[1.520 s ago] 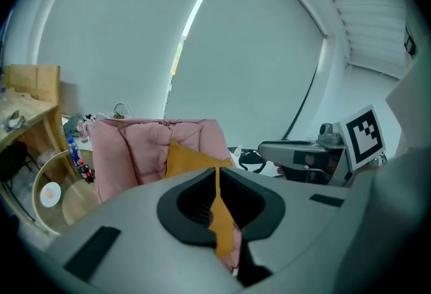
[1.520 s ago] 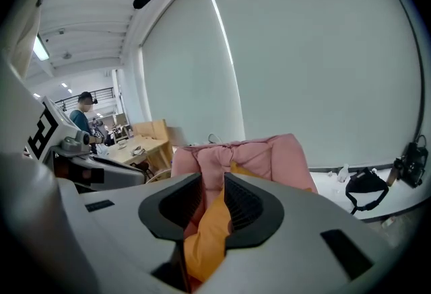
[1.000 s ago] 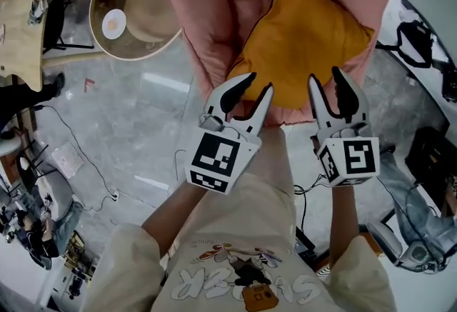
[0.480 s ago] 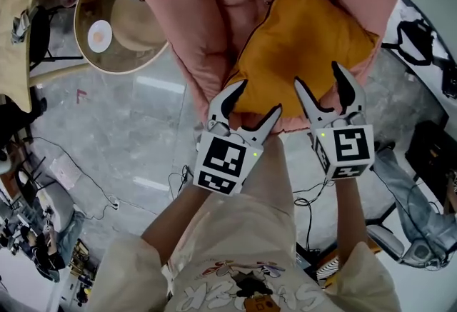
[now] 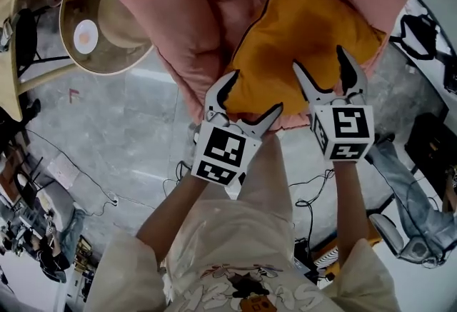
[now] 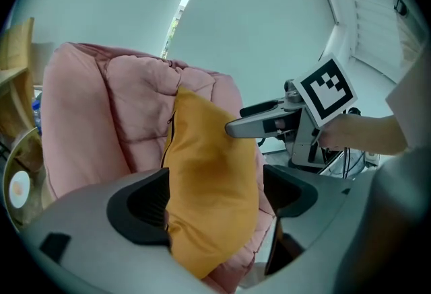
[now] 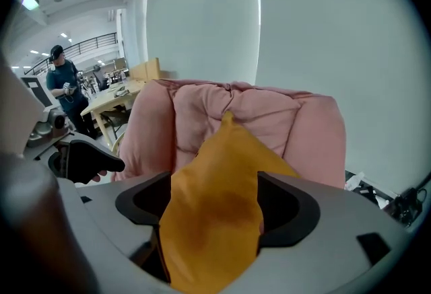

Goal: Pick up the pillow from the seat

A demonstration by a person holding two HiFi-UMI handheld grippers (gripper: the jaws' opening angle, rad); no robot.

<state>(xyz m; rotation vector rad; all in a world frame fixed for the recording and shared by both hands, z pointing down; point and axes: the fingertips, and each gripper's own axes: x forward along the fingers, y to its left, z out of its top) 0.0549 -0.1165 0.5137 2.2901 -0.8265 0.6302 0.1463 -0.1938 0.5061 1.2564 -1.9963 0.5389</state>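
An orange pillow [image 5: 300, 39] leans on the seat of a padded pink armchair [image 5: 178, 32]. My left gripper [image 5: 251, 98] straddles the pillow's near left edge and my right gripper [image 5: 321, 61] straddles its near right edge. Both pairs of jaws have just been opening, and both stand wide with pillow fabric between them. In the left gripper view the pillow [image 6: 209, 192] fills the gap between the jaws, with the right gripper [image 6: 269, 126] beyond it. The right gripper view likewise shows the pillow [image 7: 215, 218] bulging between the jaws, and I see no squeeze on it.
A round wooden table [image 5: 71, 61] with a plate and a bottle stands left of the armchair. Cables run over the grey floor [image 5: 107, 139]. Dark gear and a chair base [image 5: 421, 232] sit at the right. A person [image 7: 64, 84] stands far back by wooden desks.
Both grippers have come down and forward from in front of the armchair onto the pillow's near edge. Their jaws stand wider than before, now with the pillow between them.
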